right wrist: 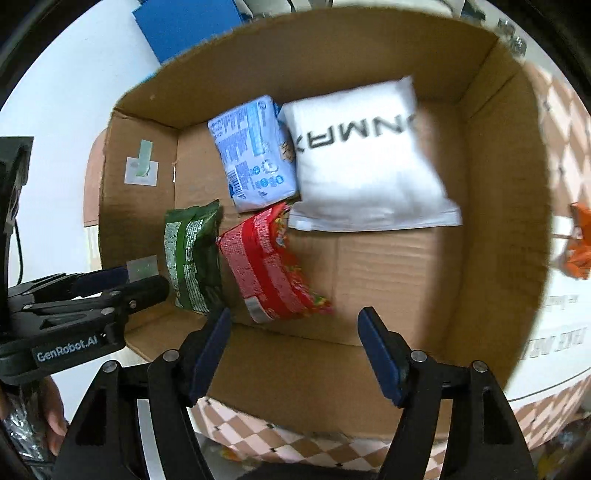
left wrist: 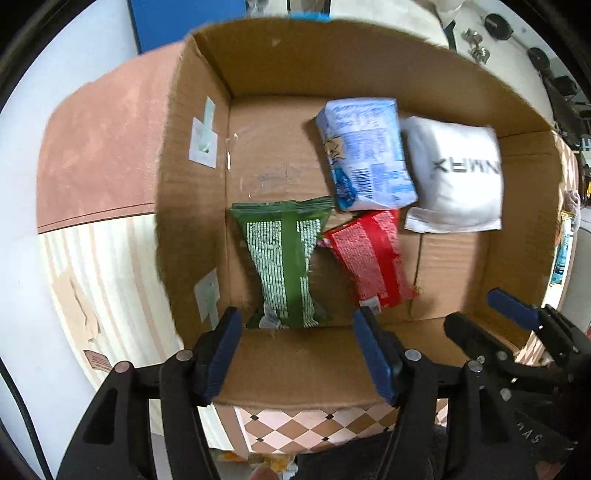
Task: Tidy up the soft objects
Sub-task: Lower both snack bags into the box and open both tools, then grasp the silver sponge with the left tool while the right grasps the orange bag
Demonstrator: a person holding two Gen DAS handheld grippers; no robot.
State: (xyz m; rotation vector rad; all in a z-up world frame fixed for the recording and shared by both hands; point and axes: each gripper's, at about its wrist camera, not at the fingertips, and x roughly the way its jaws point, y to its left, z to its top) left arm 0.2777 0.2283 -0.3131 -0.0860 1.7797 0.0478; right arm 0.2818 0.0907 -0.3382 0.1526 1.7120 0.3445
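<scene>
An open cardboard box (left wrist: 258, 369) (right wrist: 491, 221) holds a green packet (left wrist: 284, 262) (right wrist: 192, 254), a red packet (left wrist: 369, 258) (right wrist: 269, 262), a blue-white packet (left wrist: 365, 151) (right wrist: 255, 151) and a white pillow-like pack (left wrist: 458, 173) (right wrist: 365, 162) with black letters. My left gripper (left wrist: 299, 343) is open and empty, above the box's near wall by the green packet. My right gripper (right wrist: 295, 343) is open and empty, above the near wall by the red packet. Each gripper shows in the other's view, the right one (left wrist: 517, 325) and the left one (right wrist: 110, 284).
The box stands on a checked pink and brown cloth (left wrist: 314, 428) (right wrist: 258, 432). A pink cushion-like surface (left wrist: 103, 147) lies to the left of the box. An orange packet (right wrist: 580, 240) lies outside the box at the right. A blue panel (right wrist: 192, 26) stands behind.
</scene>
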